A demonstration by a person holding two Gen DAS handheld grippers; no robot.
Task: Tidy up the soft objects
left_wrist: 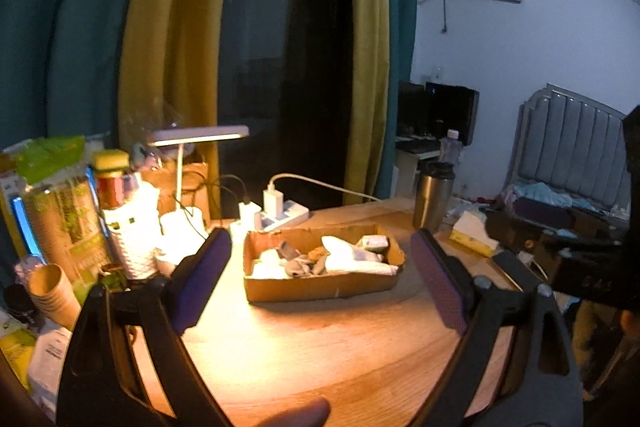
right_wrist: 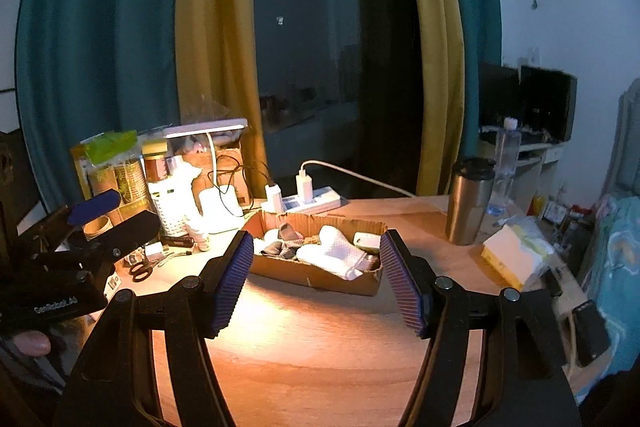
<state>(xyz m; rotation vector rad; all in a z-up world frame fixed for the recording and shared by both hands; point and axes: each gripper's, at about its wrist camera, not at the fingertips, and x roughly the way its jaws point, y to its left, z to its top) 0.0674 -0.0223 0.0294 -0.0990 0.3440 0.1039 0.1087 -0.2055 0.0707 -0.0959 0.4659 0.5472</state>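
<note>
A shallow cardboard box sits on the wooden table under the lamp light. It holds a white sock, grey socks and a small white packet. My left gripper hovers in front of the box, open, with nothing between its purple pads. In the right wrist view the same box, with its white sock and grey socks, lies just beyond my right gripper. That gripper is open and empty. The left gripper shows at the left, held by a hand.
A desk lamp, a power strip with chargers and cables, and a white woven basket stand behind the box. Scissors lie at the left. A steel tumbler and a tissue pack are at the right.
</note>
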